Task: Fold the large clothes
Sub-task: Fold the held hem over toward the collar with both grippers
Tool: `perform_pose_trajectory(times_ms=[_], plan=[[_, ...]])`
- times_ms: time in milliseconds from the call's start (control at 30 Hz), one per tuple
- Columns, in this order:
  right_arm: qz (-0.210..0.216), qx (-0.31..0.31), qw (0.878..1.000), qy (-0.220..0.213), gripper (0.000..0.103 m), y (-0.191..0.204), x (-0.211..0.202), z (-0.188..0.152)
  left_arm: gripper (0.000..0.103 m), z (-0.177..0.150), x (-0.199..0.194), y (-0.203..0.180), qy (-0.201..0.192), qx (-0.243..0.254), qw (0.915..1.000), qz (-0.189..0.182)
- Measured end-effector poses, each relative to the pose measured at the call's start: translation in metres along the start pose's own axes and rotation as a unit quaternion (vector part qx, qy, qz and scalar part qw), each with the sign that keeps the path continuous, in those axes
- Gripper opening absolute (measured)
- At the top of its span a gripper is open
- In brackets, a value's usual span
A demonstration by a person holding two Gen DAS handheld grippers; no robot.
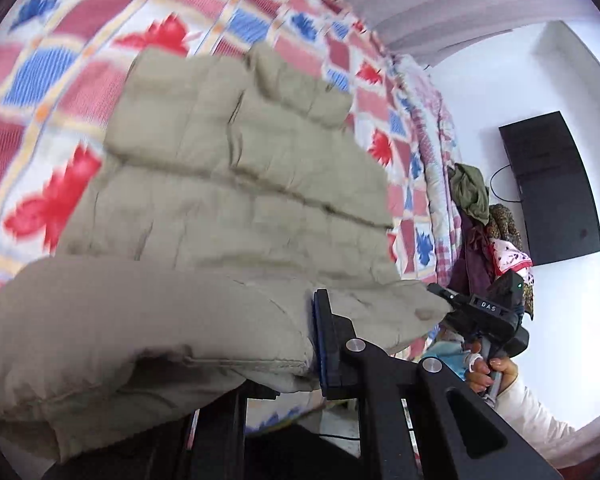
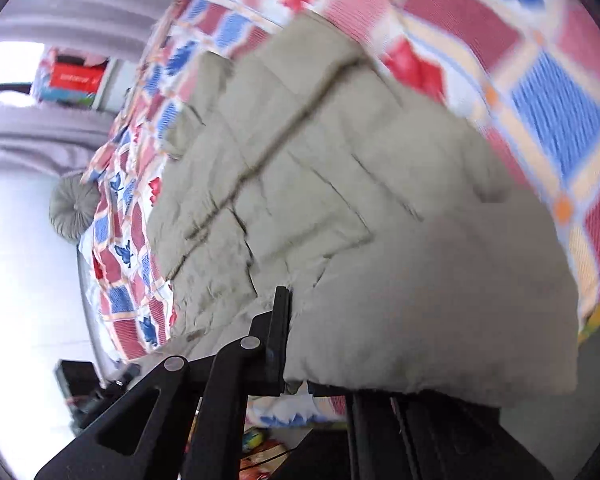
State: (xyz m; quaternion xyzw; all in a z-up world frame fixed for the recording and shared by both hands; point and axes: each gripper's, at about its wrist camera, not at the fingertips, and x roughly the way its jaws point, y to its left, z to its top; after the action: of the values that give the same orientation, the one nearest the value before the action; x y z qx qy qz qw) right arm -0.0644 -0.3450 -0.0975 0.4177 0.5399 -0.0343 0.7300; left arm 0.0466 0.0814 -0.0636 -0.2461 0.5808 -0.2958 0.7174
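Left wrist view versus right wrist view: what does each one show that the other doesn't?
Only the left wrist view shows the right gripper from outside, the wall TV and a heap of clothes. Only the right wrist view shows the round grey cushion and red box. Both show the beige padded jacket held over the checked bedspread.

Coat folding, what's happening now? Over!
Left gripper and right gripper both shut on coat. Coat's near edge lifted over quilt. Nothing blocking.
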Motion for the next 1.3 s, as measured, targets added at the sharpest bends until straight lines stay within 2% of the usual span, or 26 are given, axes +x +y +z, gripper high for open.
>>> perform_pose_trajectory(times_ms=[233, 367, 467, 600, 733, 833, 967, 1000, 1067, 1100, 1133, 1167, 1233, 1267, 1300], plan=[[-0.005, -0.112, 0.991, -0.068, 0.007, 0.080, -0.009, 0.078, 0.014, 0.104, -0.002, -0.020, -0.067, 0.062, 0.9955, 0.027], [-0.017, -0.157, 0.983, -0.089, 0.007, 0.117, 0.015, 0.131, 0.014, 0.158, 0.029, -0.013, -0.089, 0.076, 0.9907, 0.070], [-0.027, -0.162, 0.982, -0.093, 0.007, 0.129, 0.042, 0.166, 0.014, 0.190, 0.060, 0.001, -0.097, 0.072, 0.9875, 0.101], [-0.034, -0.152, 0.983, -0.094, 0.007, 0.130, 0.090, 0.203, 0.014, 0.219, 0.107, 0.027, -0.101, 0.070, 0.9826, 0.140], [-0.044, -0.126, 0.986, -0.095, 0.007, 0.114, 0.139, 0.221, 0.014, 0.232, 0.148, 0.055, -0.097, 0.045, 0.9798, 0.169], [-0.059, -0.118, 0.987, -0.092, 0.007, 0.101, 0.168, 0.223, 0.014, 0.235, 0.163, 0.066, -0.094, 0.030, 0.9788, 0.179], [-0.066, -0.119, 0.986, -0.096, 0.008, 0.097, 0.179, 0.226, 0.014, 0.238, 0.163, 0.061, -0.087, 0.032, 0.9761, 0.196], [-0.063, -0.116, 0.987, -0.094, 0.010, 0.097, 0.177, 0.226, 0.019, 0.236, 0.159, 0.057, -0.089, 0.040, 0.9748, 0.200], [-0.056, -0.112, 0.988, -0.092, 0.011, 0.097, 0.170, 0.228, 0.034, 0.232, 0.150, 0.047, -0.096, 0.059, 0.9705, 0.213], [-0.050, -0.112, 0.988, -0.090, 0.012, 0.097, 0.165, 0.228, 0.056, 0.230, 0.145, 0.043, -0.101, 0.067, 0.9683, 0.218], [-0.046, -0.113, 0.989, -0.088, 0.012, 0.098, 0.160, 0.228, 0.083, 0.227, 0.138, 0.038, -0.111, 0.074, 0.9641, 0.229], [-0.041, -0.115, 0.989, -0.085, 0.017, 0.099, 0.155, 0.228, 0.094, 0.225, 0.131, 0.034, -0.125, 0.081, 0.9593, 0.240], [-0.033, -0.122, 0.989, -0.080, 0.038, 0.101, 0.147, 0.229, 0.097, 0.221, 0.119, 0.025, -0.150, 0.100, 0.9504, 0.254], [-0.031, -0.128, 0.988, -0.082, 0.069, 0.103, 0.143, 0.228, 0.097, 0.222, 0.116, 0.023, -0.151, 0.104, 0.9495, 0.255], [-0.031, -0.137, 0.986, -0.088, 0.089, 0.105, 0.137, 0.226, 0.097, 0.222, 0.113, 0.022, -0.151, 0.106, 0.9498, 0.253]])
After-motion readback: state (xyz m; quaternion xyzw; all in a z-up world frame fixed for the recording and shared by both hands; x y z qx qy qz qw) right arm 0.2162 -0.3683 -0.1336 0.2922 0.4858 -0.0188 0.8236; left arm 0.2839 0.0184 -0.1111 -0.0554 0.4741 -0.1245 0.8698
